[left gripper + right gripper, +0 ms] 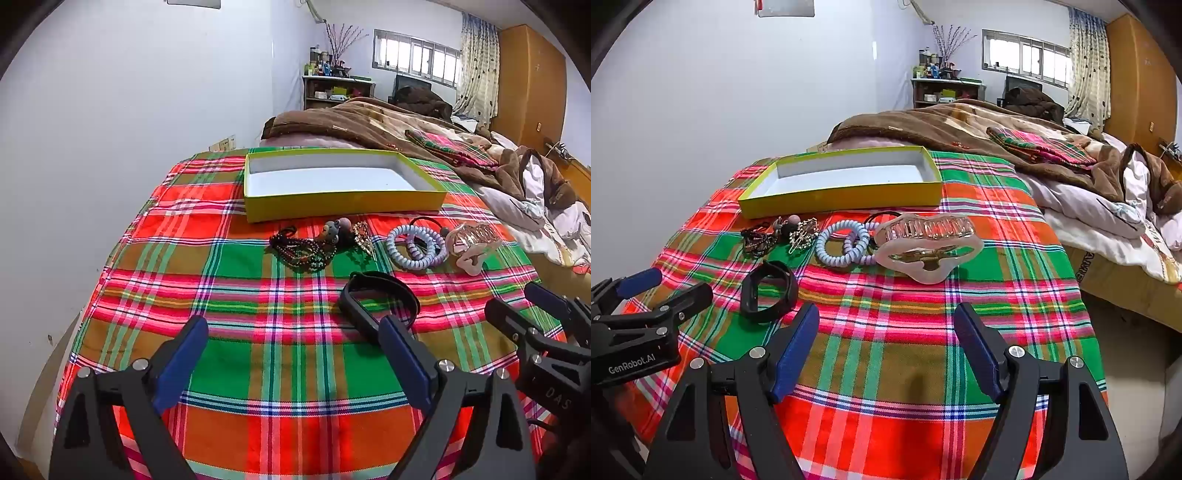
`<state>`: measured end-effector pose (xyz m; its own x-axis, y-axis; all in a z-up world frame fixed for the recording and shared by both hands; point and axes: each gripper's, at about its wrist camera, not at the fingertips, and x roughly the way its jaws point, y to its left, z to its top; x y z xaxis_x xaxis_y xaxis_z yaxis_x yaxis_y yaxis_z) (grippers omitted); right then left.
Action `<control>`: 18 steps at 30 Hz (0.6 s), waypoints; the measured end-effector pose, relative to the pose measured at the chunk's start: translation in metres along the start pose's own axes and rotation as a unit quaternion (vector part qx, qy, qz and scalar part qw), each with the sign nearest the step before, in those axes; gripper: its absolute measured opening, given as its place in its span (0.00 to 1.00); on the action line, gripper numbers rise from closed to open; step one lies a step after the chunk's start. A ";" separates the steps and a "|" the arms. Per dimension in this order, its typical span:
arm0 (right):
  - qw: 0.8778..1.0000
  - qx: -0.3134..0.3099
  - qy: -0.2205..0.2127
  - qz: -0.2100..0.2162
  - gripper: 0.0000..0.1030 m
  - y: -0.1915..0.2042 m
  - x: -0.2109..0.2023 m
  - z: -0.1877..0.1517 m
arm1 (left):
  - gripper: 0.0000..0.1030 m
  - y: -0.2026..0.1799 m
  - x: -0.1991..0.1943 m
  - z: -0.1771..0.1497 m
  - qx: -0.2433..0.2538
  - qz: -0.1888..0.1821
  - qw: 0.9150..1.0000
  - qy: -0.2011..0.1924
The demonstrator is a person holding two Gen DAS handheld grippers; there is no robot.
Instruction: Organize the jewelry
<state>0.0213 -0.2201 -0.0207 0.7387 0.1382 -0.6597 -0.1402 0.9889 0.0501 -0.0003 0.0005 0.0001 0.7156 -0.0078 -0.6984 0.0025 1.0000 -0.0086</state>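
Note:
An empty yellow box (343, 205) (842, 201) with a white inside lies on the plaid cloth. In front of it lie a row of items: dark bead bracelets (301, 251) (757, 240), a small bear hair tie (334, 230), a gold hair clip (803, 232), pale blue spiral hair ties (413, 243) (844, 245) and a pink claw clip (474, 245) (929, 243). A black wristband (380, 299) (770, 291) lies nearer. My left gripper (295, 343) is open and empty, its right finger beside the wristband. My right gripper (886, 332) is open and empty, short of the claw clip.
The plaid cloth (258, 369) covers the near end of a bed. Brown blankets (369, 122) and white bedding (1108, 218) lie behind and to the right. A white wall is at the left. The cloth drops off at the right edge (1089, 332).

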 end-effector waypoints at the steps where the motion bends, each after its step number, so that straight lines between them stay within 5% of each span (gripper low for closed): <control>1: 1.000 0.000 0.000 0.000 0.73 0.000 0.000 0.000 | 0.92 0.001 -0.001 0.000 -0.001 0.001 1.000 -0.001; 18: 1.000 0.012 -0.004 0.002 0.73 -0.001 0.003 0.000 | 0.92 0.006 0.000 -0.003 -0.007 0.014 1.000 0.011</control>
<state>0.0238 -0.2202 -0.0232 0.7430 0.1432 -0.6538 -0.1277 0.9892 0.0716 -0.0022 0.0069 -0.0020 0.6993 0.0208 -0.7145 -0.0283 0.9996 0.0014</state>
